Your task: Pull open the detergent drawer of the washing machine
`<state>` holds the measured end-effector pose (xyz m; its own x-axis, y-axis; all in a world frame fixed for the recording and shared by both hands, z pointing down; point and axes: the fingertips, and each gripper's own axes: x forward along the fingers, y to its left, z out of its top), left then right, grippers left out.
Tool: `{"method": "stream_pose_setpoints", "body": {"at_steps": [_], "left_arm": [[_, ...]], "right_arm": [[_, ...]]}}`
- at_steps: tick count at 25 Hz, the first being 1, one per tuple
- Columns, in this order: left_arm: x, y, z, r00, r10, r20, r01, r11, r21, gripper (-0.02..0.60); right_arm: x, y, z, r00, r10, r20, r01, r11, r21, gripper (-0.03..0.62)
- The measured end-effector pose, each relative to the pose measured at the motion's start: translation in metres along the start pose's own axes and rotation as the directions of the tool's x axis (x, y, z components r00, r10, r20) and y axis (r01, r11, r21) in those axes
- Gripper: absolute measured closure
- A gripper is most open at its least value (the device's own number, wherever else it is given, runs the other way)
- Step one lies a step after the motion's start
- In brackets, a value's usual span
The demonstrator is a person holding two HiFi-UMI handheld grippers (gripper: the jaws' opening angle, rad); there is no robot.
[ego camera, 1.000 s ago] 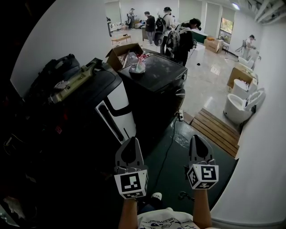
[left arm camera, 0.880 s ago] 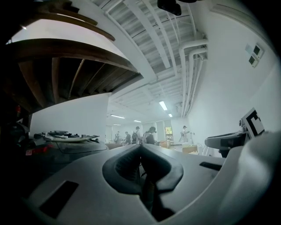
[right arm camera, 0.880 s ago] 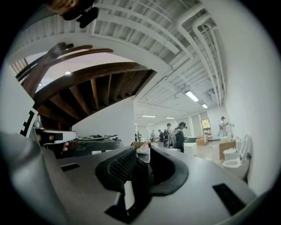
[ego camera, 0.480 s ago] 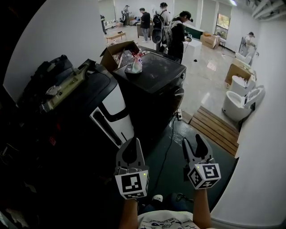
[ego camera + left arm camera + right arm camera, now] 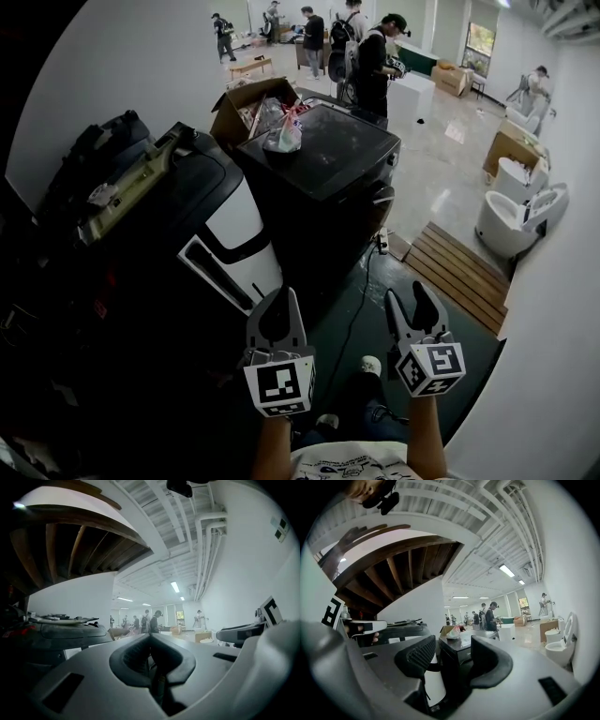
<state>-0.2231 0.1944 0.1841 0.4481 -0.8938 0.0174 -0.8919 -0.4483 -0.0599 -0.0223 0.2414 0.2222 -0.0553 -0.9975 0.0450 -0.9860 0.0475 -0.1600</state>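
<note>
A black washing machine with a glossy top stands ahead in the head view, right of a white-and-black appliance. I cannot make out its detergent drawer. My left gripper hovers low in front of the white appliance, its jaws shut on nothing; in the left gripper view the left gripper shows its pads meeting. My right gripper hangs over the dark green floor, open and empty. In the right gripper view the washing machine shows between the jaws of the right gripper, well ahead of them.
A plastic bag lies on the machine's top, with a cardboard box behind it. Dark bags are piled on the left appliance. A cable runs across the floor. A wooden pallet and toilets stand right; several people are at the back.
The right gripper's jaws went from shut to open. Both grippers drifted slightly forward toward the appliances, and a shoe has come into view between them.
</note>
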Motion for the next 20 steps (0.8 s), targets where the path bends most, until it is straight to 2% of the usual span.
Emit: {"method": "stream_pose_setpoints", "body": {"at_steps": [10, 20], "left_arm": [[0.121, -0.029, 0.01, 0.996, 0.093, 0.014, -0.093, 0.996, 0.005, 0.568], [0.228, -0.055, 0.024, 0.978, 0.207, 0.021, -0.207, 0.978, 0.005, 0.568]], "right_arm": [[0.104, -0.094, 0.024, 0.998, 0.069, -0.001, -0.069, 0.997, -0.023, 0.358], [0.204, -0.164, 0.053, 0.982, 0.188, -0.021, -0.189, 0.979, -0.077, 0.358]]}}
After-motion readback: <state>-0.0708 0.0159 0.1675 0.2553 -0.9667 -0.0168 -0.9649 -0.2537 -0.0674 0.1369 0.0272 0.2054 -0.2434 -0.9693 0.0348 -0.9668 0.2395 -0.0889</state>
